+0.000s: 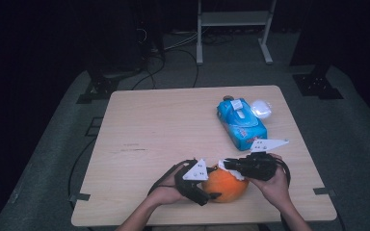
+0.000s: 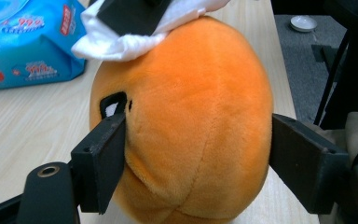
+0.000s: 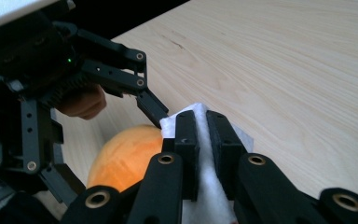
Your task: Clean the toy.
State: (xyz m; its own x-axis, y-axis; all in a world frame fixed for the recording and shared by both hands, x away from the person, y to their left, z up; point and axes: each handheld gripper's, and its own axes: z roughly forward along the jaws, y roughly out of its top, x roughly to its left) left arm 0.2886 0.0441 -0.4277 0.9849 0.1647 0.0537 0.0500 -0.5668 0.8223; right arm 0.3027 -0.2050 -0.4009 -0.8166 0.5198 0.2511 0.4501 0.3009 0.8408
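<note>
From above I could hardly read the orange plush ball (image 1: 226, 185), half hidden by both tools at the desk's (image 1: 164, 125) near edge; its long axis stood roughly upright. My left hand-held gripper (image 1: 203, 190) clamped its sides; my right hand-held gripper (image 1: 227, 165) pinched a white wipe (image 3: 205, 186) against its top.

On the blue plastic pack of wet wipes (image 2: 25, 44) we read the number "99" in a small red panel on its face. The red Chinese characters along its side and the white lettering on the red labels are too blurred for us to read.
</note>
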